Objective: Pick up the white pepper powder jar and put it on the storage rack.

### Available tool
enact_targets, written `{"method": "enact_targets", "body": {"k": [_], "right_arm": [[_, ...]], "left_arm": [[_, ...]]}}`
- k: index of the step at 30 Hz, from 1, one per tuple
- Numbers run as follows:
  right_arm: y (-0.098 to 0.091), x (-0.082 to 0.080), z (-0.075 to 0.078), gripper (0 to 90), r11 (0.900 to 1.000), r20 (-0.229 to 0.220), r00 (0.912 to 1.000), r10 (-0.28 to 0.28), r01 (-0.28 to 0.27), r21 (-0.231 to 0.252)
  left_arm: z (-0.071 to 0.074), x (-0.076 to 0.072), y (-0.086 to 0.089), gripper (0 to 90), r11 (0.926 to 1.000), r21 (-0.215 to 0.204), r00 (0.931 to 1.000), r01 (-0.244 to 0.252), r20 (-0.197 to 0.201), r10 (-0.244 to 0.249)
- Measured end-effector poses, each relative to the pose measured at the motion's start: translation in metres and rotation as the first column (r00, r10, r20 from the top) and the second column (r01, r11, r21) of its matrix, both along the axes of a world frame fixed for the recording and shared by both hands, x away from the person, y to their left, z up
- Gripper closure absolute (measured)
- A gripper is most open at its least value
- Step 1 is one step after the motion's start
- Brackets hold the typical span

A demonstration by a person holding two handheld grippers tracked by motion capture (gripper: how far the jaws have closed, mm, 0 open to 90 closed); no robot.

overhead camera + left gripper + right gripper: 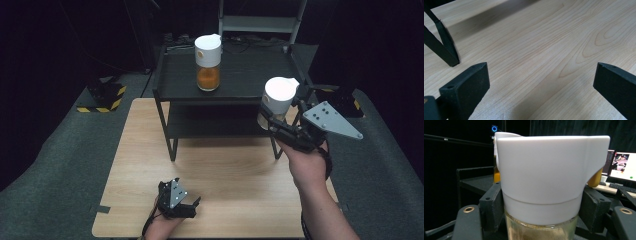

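Bare table (230,165) before shelf rack (172,130)

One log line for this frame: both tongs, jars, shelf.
right tongs: shut on white-lidded jar, held off shelf | left tongs: open, over table | orange-filled jar: on shelf top

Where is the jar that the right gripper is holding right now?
In the high view the held jar is off the table, clamped in the right gripper beside the right end of the black shelf, right of the orange-filled jar.

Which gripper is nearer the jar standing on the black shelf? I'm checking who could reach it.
Right. The right gripper is beside the shelf, right of the jar; the left gripper sits low at the table's near edge.
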State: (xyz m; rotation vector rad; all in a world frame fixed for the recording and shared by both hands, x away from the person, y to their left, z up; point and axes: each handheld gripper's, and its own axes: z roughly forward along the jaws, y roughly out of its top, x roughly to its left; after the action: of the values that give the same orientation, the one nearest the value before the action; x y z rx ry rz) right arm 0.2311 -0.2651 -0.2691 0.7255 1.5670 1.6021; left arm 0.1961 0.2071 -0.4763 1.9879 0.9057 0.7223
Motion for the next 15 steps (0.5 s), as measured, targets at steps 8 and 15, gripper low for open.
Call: {"method": "enact_targets", "body": {"k": [8,15], "right_arm": [[0.008,0.008,0.008,30.0,1.0000,0.016,0.9999,-0.006,0.006,0.005],[0.014,0.023,0.019,30.0,0.9996,0.011,0.9999,-0.008,0.007,0.026]], "left_arm": [[0.000,0.000,0.000,0.7,1.0000,0.003,1.0000,0.004,0.004,-0.004],[-0.001,-0.001,0.002,0.7,1.0000,-0.006,1.0000,0.005,0.004,-0.005]]}}
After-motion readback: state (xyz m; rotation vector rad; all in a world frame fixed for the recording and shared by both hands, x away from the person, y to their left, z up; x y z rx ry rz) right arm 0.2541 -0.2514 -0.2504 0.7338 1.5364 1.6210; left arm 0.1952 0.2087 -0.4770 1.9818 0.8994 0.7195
